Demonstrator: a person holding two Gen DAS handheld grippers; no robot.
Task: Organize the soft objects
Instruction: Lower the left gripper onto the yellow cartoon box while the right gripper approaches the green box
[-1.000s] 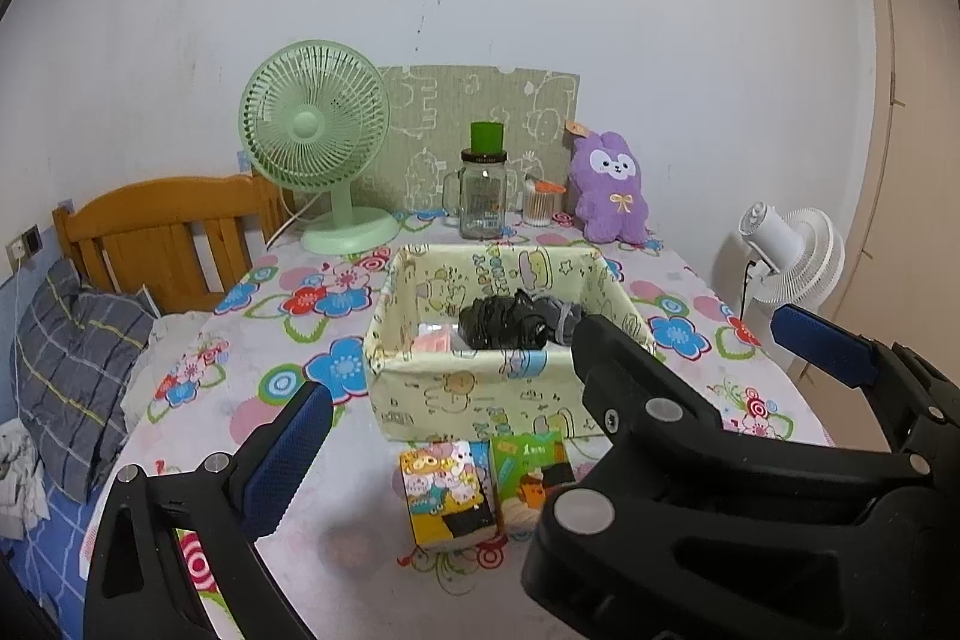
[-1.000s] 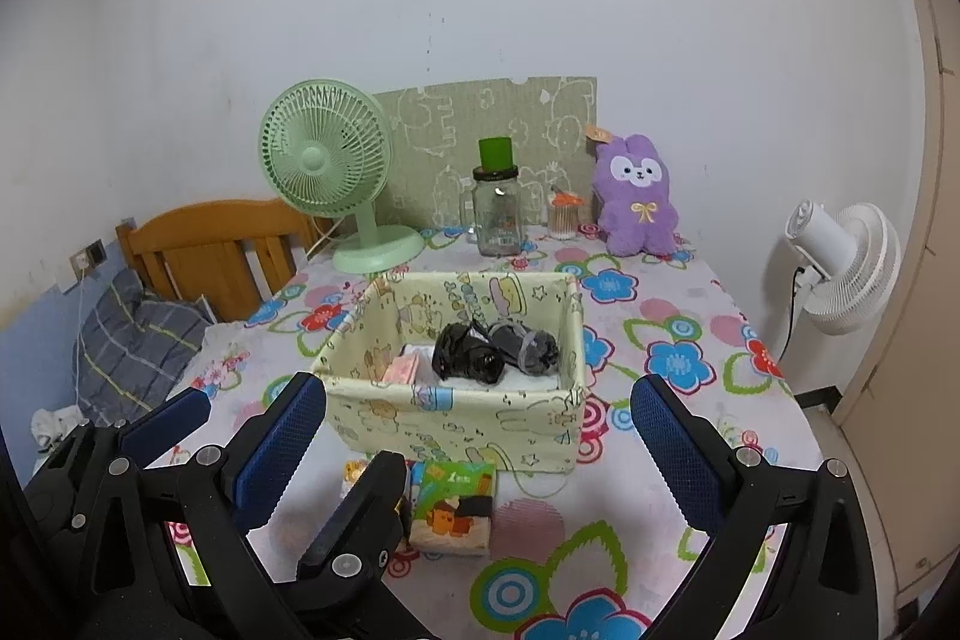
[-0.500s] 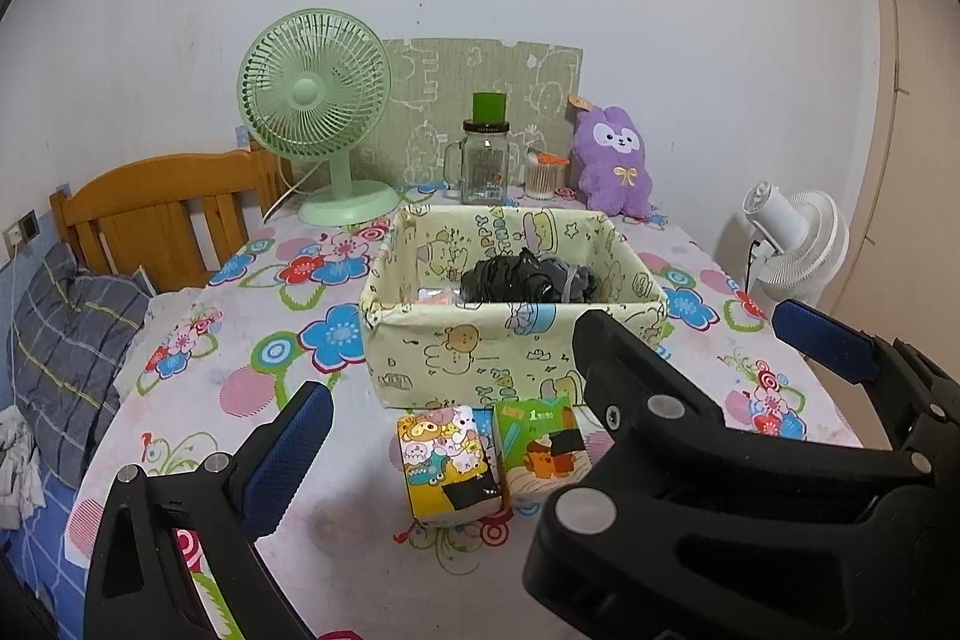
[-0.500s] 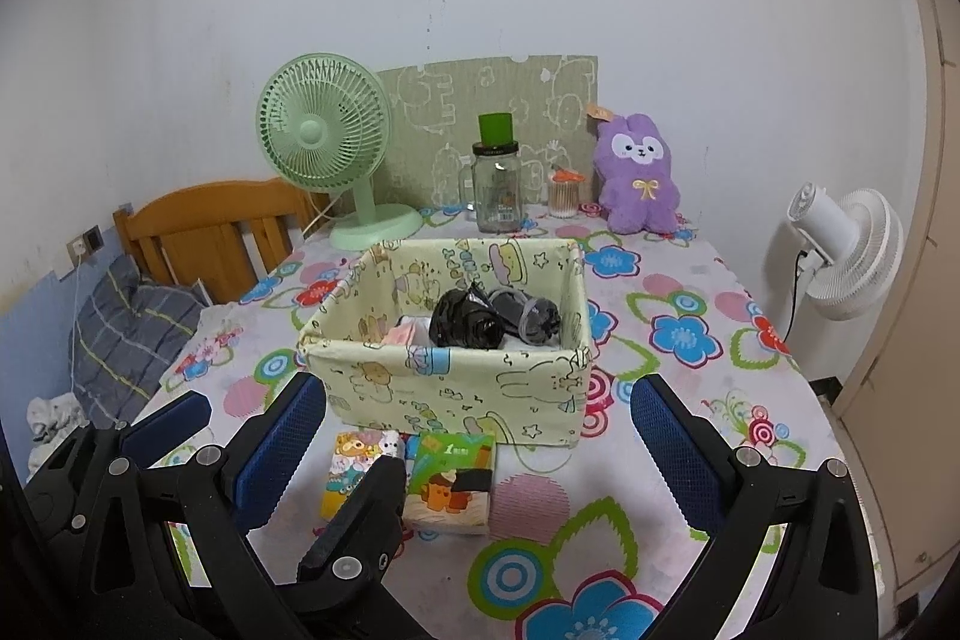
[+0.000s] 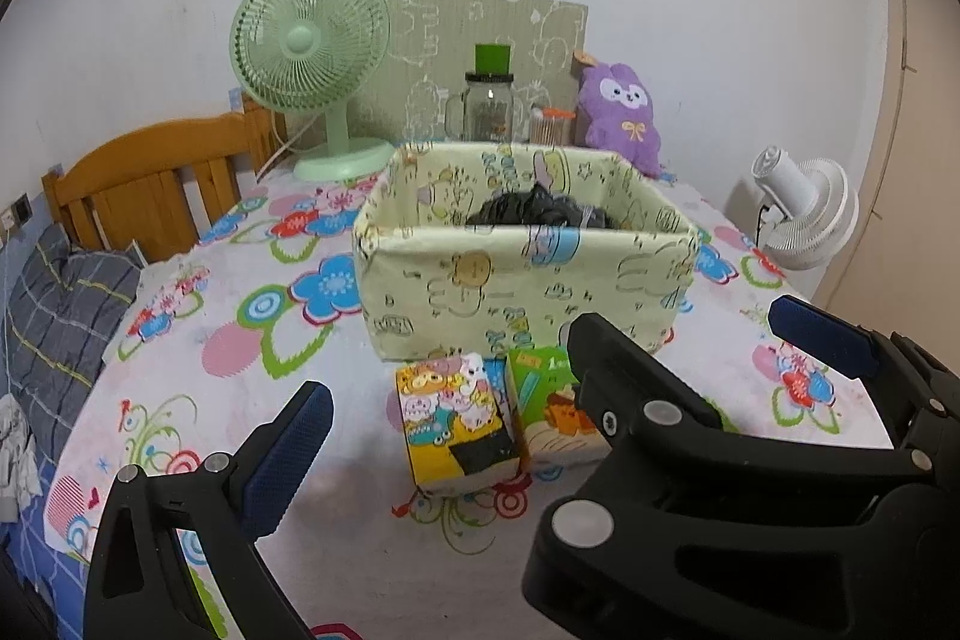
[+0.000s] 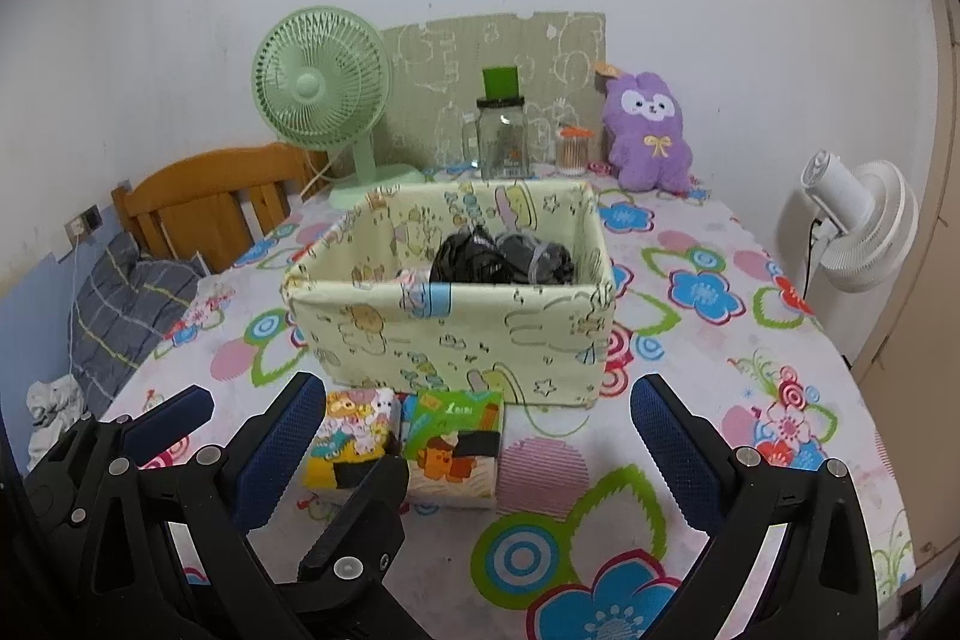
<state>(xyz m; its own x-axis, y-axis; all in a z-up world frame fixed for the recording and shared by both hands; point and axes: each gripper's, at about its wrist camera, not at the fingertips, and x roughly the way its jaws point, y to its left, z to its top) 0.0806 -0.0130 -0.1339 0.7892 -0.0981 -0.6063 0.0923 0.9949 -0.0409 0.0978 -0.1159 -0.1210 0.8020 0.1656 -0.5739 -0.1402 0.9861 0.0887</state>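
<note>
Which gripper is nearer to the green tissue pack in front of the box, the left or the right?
Right. The green tissue pack lies between the open jaws of the right gripper. The left gripper is centred nearer the yellow tissue pack beside it.

Light: even, soft indoor, moderately bright.
Shadows: faint, under box on table.
Distortion: strong fisheye, black vignette corners.
Focus: sharp, no motion blur.
Glare: none.

home bedroom | wooden bedhead | plush toy | floral tablecloth
</note>
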